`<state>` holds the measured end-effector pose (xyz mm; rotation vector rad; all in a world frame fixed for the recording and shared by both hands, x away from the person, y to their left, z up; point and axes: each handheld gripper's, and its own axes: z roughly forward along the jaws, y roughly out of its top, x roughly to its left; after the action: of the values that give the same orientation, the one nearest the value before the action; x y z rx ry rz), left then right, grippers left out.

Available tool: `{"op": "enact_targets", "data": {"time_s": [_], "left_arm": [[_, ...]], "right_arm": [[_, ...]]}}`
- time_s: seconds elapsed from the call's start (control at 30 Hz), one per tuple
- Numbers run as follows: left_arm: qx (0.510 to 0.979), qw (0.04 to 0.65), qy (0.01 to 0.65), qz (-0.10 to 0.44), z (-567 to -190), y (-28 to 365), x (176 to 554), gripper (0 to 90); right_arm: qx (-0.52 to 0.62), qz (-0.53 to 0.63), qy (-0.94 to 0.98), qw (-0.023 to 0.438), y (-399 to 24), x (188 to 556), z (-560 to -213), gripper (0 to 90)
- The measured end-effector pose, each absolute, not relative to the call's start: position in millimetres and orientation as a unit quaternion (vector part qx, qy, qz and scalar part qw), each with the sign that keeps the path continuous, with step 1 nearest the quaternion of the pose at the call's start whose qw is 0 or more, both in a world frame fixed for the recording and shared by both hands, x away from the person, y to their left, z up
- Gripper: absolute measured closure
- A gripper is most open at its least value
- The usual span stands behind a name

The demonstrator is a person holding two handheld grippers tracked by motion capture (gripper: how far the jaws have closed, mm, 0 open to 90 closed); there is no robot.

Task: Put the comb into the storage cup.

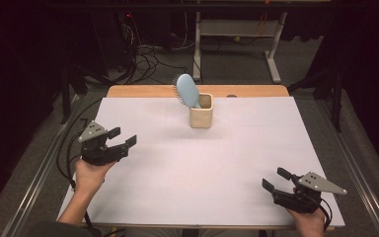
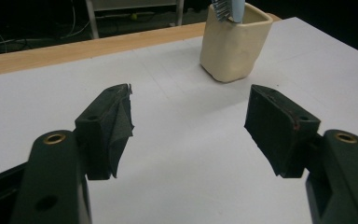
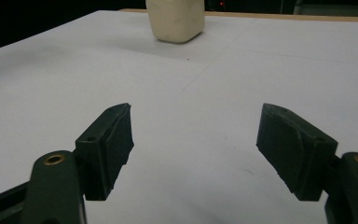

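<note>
Near the table's far edge, a blue hairbrush (image 1: 187, 90) stands, seemingly bristles leftward, in a cream cup (image 1: 201, 116); left gripper (image 1: 121, 137) and right gripper (image 1: 274, 179) both gape empty.

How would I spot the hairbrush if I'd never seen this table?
Start at the white table and look toward its far edge, near the middle. A cream square cup stands there alone. The light-blue hairbrush sticks out of it, head up, leaning left.

no readable text, label or number anywhere
</note>
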<state>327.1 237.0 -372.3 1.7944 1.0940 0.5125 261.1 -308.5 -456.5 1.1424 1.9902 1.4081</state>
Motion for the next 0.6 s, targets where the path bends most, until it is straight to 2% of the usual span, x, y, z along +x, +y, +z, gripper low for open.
{"op": "enact_targets", "data": {"time_s": [0.6], "left_arm": [[0.722,0.477,0.453,0.213,-375.7,254.1,297.3,32.2]], "right_arm": [[0.414,0.506,0.722,0.226,-308.2,260.2,-456.5,27.5]]}}
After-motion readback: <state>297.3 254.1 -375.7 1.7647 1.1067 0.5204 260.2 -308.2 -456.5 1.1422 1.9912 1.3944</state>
